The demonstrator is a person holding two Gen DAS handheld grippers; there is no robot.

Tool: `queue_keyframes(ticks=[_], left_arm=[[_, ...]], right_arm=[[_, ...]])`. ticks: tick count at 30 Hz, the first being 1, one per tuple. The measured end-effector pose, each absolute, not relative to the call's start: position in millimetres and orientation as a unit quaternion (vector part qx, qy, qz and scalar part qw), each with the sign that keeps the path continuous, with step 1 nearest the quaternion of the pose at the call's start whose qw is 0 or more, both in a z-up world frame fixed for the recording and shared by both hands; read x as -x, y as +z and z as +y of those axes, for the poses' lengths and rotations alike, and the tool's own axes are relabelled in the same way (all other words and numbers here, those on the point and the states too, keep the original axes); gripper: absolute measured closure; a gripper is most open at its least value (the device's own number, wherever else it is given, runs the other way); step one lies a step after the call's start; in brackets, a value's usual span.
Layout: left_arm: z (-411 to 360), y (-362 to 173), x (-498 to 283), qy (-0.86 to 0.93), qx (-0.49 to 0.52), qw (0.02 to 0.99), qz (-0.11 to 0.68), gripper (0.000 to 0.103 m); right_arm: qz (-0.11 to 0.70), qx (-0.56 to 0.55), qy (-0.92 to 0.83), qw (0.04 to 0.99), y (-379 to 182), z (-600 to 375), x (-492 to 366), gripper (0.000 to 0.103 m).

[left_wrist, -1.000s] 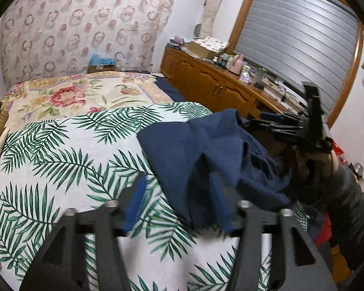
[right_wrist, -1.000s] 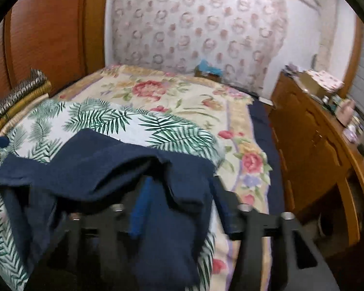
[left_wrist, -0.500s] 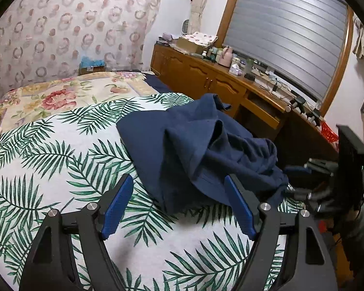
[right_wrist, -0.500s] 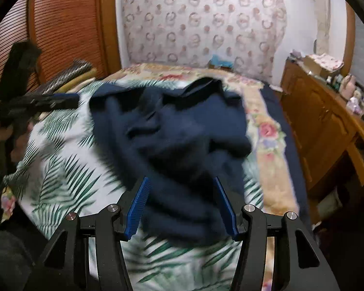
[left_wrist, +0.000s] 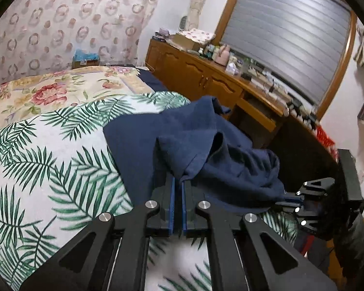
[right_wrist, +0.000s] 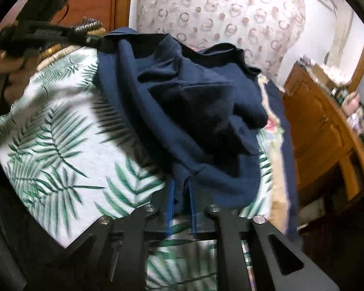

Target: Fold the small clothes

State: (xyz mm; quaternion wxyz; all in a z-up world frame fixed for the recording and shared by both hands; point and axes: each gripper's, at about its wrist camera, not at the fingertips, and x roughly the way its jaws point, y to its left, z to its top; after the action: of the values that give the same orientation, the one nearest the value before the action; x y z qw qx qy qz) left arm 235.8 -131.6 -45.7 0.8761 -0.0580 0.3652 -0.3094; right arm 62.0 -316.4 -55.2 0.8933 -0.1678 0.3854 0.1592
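Observation:
A crumpled navy blue garment lies on the palm-leaf sheet near the bed's right edge. My left gripper is shut on a near edge of the garment. My right gripper is shut on another edge of the same garment. In the left wrist view the right gripper shows at the right, pinching the cloth's far corner. In the right wrist view the left gripper shows at the upper left, holding the cloth's other corner. The garment is bunched between the two grips.
A floral bedspread covers the far part of the bed. A wooden dresser with clutter runs along the right under a shuttered window. Folded patterned cloths are stacked at the bed's left by a wooden wall.
Both grippers were open half a second ago over the dropped garment. Both have moved in and closed on its edges, and the cloth is lifted slightly between them.

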Motion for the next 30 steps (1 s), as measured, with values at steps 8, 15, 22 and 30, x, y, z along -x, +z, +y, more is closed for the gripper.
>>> queue_keyframes(ticks=[8,15,22,30], left_arm=[[-112.5,-30.7,-266.7,-0.270,0.134,0.891,0.338,0.098],[-102.4,-32.5,-300.5,-0.208,0.132,0.910,0.333,0.097],[-84.6,-47.7,-312.4,-0.196,0.135,0.909,0.343,0.059],[-111.9,-80.9,-323.9,-0.220,0.104,0.878,0.413,0.058]], right_arm=[[0.271,0.188,0.117,0.937,32.0,-330.3,-131.6,0.096],[0.276,0.160,0.128,0.939,38.3,-322.8,-229.5,0.096],[0.360,0.086,0.091,0.925,12.4,-344.3,-307.0,0.075],[0.346,0.019,0.093,0.934,23.0,-374.6,-266.3,0.042]])
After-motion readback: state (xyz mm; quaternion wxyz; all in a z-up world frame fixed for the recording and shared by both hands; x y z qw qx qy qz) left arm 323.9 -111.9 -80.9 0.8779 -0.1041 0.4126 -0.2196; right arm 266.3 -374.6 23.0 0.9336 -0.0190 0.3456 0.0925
